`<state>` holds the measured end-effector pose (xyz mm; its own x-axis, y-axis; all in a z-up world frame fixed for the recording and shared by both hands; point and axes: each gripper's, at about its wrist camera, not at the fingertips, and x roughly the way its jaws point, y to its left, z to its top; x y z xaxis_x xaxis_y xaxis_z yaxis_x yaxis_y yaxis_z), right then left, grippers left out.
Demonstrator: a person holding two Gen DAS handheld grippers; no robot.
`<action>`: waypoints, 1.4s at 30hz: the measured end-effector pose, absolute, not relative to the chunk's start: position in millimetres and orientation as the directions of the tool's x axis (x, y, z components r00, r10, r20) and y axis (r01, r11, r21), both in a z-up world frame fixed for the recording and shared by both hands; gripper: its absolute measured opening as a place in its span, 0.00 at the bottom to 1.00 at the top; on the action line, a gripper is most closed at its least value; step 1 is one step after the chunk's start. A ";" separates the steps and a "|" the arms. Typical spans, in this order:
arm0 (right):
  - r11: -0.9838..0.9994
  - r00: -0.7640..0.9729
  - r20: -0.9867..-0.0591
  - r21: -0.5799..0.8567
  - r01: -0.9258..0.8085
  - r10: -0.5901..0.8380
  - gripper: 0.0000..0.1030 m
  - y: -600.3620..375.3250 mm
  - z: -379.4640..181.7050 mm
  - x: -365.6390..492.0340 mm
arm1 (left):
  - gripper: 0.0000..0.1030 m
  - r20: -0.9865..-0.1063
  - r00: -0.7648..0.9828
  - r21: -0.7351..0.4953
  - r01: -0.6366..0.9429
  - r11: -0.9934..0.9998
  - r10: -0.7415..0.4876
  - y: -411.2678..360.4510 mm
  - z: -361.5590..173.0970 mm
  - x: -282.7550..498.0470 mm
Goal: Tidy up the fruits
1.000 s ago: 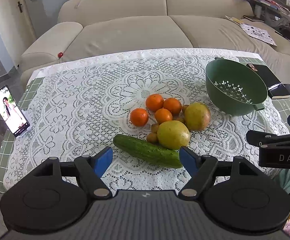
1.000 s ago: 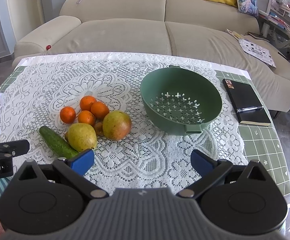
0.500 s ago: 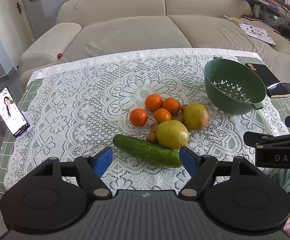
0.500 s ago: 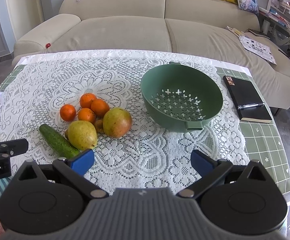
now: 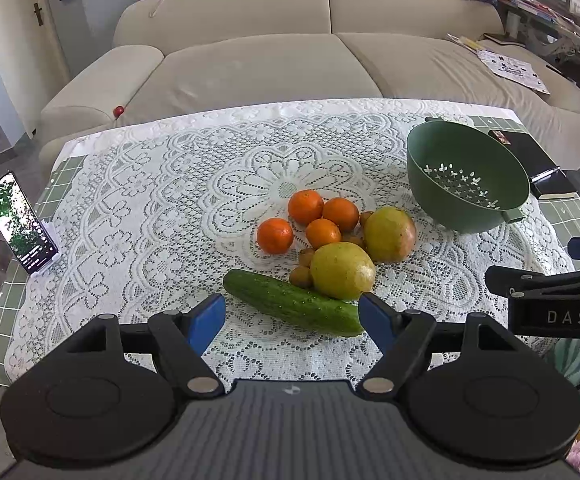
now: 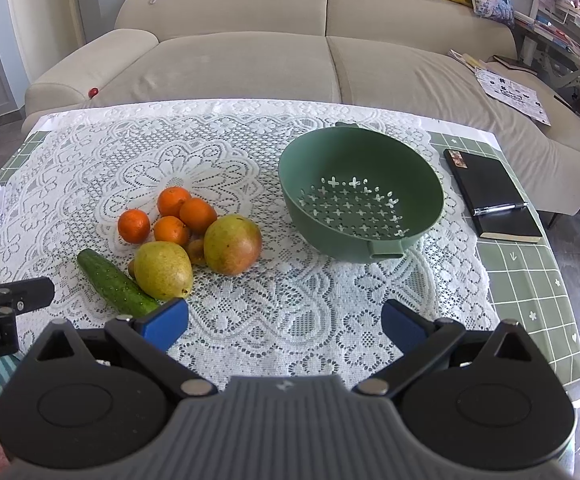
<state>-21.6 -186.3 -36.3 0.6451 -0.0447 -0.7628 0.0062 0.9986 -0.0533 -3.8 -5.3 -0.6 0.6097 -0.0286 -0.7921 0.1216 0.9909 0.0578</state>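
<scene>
Both claws are spread wide with nothing in them, hovering over the near edge of the desk. The left claw (image 5: 292, 320) sits low right in front of the cucumber (image 5: 293, 302), whose near end reaches almost to the right blue fingertip (image 5: 374, 317). The right claw (image 6: 285, 322) is over bare lace tablecloth (image 6: 250, 300), with the fruit pile off to its left and the bowl ahead of it on the right.

The fruit is all bunched together mid-desk. Four tangerines (image 5: 305, 207) sit at the back of the pile, three of them touching and one (image 5: 275, 235) a little apart on the left. In front of them is a yellow-green pear (image 5: 343, 270) resting against the cucumber, and a bigger green-and-red mango (image 5: 389, 234) just to its right. A few small brown kiwis (image 5: 301, 276) are tucked in between; I can't tell exactly how many.

The green colander bowl (image 6: 430, 184) is empty and stands apart from the pile on the right side. Past it, near the desk's right edge, lies a black notebook (image 6: 486, 184) with a pen (image 6: 500, 208) across it. A phone (image 5: 20, 222) is propped up on a stand at the far left edge, screen lit. Beige sofa (image 5: 250, 60) behind the desk.
</scene>
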 end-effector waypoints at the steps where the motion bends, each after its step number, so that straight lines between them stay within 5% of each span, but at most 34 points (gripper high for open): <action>1: 0.999 0.645 -0.763 -0.053 0.006 -0.044 0.96 -186.2 -36.1 -21.5 | 0.86 -0.792 0.610 0.056 0.120 0.991 -0.029 -5.0 -0.6 -4.1; 42: 0.998 0.681 -0.730 0.032 -0.057 0.063 0.96 -190.7 -25.1 -12.4 | 0.86 -0.782 0.623 0.031 0.081 0.996 -0.026 8.2 12.5 6.6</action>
<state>-12.4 -190.7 -25.1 0.6806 0.0627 -0.7300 -0.0574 0.9978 0.0322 6.6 8.2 12.5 0.6228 -0.0261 -0.7820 0.0807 0.9963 0.0310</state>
